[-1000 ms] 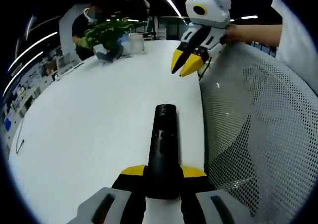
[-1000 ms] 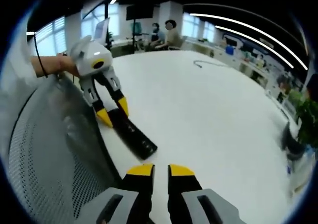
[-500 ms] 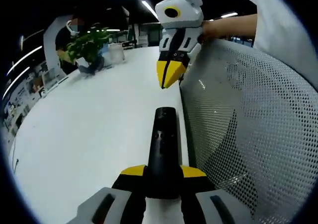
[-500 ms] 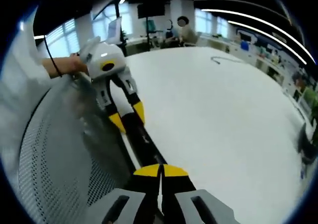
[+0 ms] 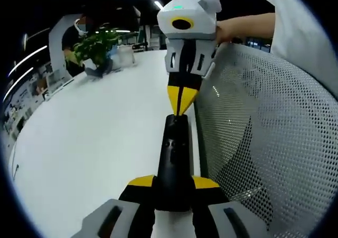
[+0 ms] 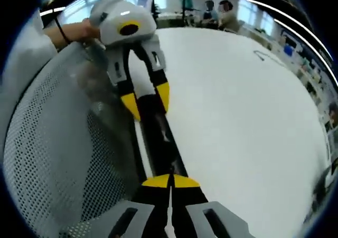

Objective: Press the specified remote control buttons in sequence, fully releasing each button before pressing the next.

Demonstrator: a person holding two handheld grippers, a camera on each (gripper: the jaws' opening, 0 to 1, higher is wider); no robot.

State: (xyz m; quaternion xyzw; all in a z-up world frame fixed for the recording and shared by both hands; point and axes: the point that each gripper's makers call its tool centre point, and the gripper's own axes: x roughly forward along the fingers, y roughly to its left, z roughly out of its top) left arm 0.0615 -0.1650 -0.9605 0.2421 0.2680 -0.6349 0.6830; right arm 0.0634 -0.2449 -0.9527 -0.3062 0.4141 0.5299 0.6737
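In the left gripper view, at bottom centre, the left gripper (image 5: 172,182) clamps the near end of the remote (image 5: 174,159) between its yellow-tipped jaws. The black remote runs straight up the middle of the frame, above the white table (image 5: 95,143); a few small buttons show on its top face, but no marking on them can be read. Just beyond its far end, the right gripper (image 5: 181,107) points down with its jaws pressed together, the yellow tips at or just touching the remote's far end; contact cannot be told for sure. A hand (image 5: 224,31) holds it at upper right. A white mesh chair back (image 5: 264,137) takes the right half of the frame. At upper left, far across the table, a green plant (image 5: 97,45) stands in a pot, with a pale container beside it too blurred to tell what is in it.

In the right gripper view, the right gripper (image 6: 170,180) sits at bottom centre with jaws closed tip to tip, resting at the near end of the remote (image 6: 158,137). The remote slants up to the left gripper (image 6: 145,98) in the upper left, whose jaws grip its far end. The chair back (image 6: 58,143) fills the left; the table (image 6: 237,106) spreads right. No brand or writing is legible in either view.
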